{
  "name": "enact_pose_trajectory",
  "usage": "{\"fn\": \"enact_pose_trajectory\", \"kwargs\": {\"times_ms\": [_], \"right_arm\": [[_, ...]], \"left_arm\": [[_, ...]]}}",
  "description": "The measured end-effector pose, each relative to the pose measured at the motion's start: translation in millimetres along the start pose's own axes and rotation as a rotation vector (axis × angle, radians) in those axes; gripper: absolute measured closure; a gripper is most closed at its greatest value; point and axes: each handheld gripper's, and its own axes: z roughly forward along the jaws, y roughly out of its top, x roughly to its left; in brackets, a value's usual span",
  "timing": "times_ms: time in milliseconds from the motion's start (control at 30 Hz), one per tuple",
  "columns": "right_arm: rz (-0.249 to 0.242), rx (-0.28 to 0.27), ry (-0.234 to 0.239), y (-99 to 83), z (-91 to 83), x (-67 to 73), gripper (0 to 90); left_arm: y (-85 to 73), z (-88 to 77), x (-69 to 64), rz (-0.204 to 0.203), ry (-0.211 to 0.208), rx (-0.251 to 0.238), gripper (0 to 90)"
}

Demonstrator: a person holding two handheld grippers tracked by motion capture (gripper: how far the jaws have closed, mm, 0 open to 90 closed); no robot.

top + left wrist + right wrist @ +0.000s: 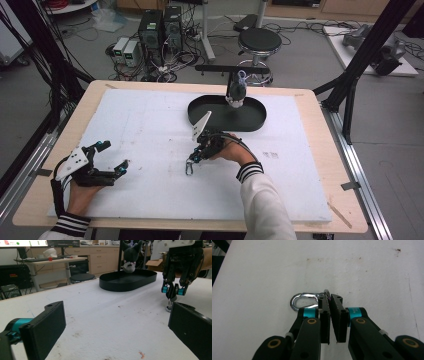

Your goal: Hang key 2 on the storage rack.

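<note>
A silver metal snap hook lies on the white mat near the middle of the table. My right gripper points down at it, its jaws shut on the hook's ring end while the loop sticks out to the side. In the high view this gripper stands over the hook. My left gripper rests at the mat's left side, open with nothing between its jaws. From the left gripper view, the right gripper stands upright over the hook.
A black oval tray sits at the far middle of the mat. A dark plush toy hangs head down over it from a black stand. The wooden table edge borders the mat.
</note>
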Motion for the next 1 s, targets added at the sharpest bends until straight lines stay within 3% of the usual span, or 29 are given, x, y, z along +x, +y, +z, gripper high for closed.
{"fn": "enact_pose_trajectory", "kwargs": {"times_ms": [267, 367, 633, 833, 1000], "right_arm": [[0.021, 0.005, 0.022, -0.4, -0.1, 0.6, 87.9], [0.004, 0.009, 0.011, 0.4, -1.0, 1.4, 88.2], [0.017, -0.024, 0.002, 2.4, -8.0, 4.2, 88.3], [0.026, -0.062, -0.032, 2.0, -22.0, 7.0, 88.3], [0.044, -0.126, -0.112, -0.4, -43.1, 9.6, 88.3]], "left_arm": [[-0.1, 0.1, -0.2, 0.0, 0.0, -0.002, 1.7], [0.0, 0.0, -0.1, 0.0, 0.0, -0.001, 1.7], [0.0, 0.0, -0.2, 0.001, 0.0, -0.001, 1.7], [-0.1, 0.0, -0.1, 0.0, 0.0, -0.001, 1.7], [-0.1, 0.0, -0.2, 0.001, 0.0, -0.002, 1.7]]}}
